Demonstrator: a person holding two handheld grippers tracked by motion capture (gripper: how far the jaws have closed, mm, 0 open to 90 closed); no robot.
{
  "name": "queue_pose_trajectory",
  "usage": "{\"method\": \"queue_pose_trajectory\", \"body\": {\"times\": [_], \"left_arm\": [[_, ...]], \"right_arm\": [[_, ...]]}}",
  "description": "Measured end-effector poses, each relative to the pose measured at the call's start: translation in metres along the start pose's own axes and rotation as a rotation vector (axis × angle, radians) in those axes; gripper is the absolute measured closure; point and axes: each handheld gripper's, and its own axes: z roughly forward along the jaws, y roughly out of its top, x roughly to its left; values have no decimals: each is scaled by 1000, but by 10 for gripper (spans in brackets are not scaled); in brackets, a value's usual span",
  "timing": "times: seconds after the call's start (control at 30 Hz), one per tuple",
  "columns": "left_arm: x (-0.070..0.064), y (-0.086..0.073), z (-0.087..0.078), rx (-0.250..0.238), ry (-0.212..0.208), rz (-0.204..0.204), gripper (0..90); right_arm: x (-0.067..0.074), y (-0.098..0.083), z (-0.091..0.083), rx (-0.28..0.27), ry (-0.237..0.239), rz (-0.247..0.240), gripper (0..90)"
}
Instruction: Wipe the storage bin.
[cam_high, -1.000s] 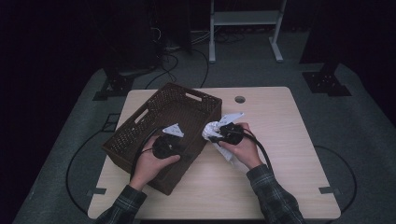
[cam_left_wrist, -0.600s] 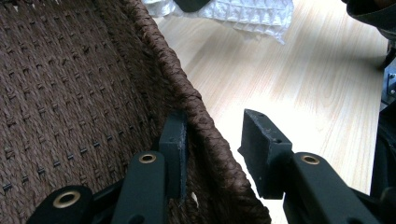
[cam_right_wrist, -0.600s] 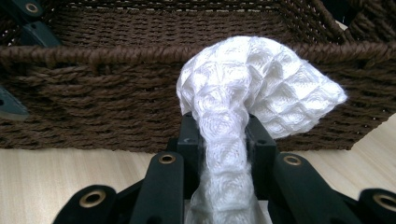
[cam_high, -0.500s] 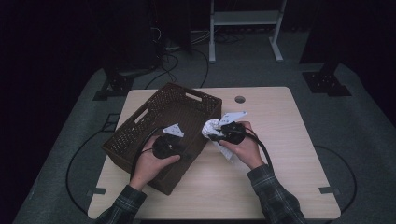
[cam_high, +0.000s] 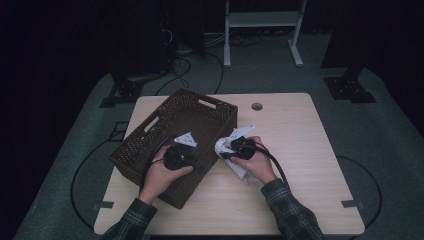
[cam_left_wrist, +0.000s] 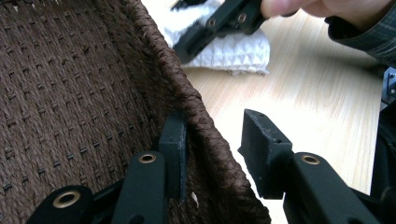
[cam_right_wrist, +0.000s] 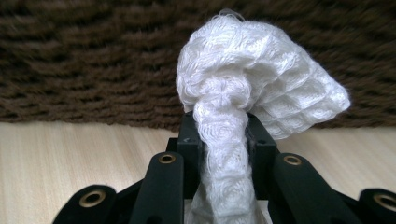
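cloth lowered beside basket, white, quilted, bunched

High view looks down; both claw views sit close, sharing the basket

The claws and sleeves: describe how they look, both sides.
Both claws, left and right, are matt black, with flat rectangular pads on jointed links fixed by brass-coloured rivets. A black cable loops back from the right one, and another from the left. The sleeves are dark plaid with buttoned-looking cuffs.
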Motion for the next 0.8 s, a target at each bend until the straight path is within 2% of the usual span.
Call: {"method": "queue_pose_trajectory", "body": {"times": [0.2, 0.37, 0.67, 0.77, 0.8], "left_arm": [[0, 0, 0, 5, 0, 5, 612], [0, 0, 0, 4, 0, 4, 612], [0, 0, 0, 4, -2, 1, 612], [0, 0, 0, 0, 0, -2, 612], [0, 0, 0, 0, 1, 2, 612]], "right_arm": [[0, -4, 9, 34, 5, -2, 722], [0, -12, 20, 83, 21, 2, 722], [10, -12, 18, 114, 19, -35, 722], [12, -12, 15, 103, 20, -50, 722], [13, -11, 12, 89, 24, -39, 723]]}}
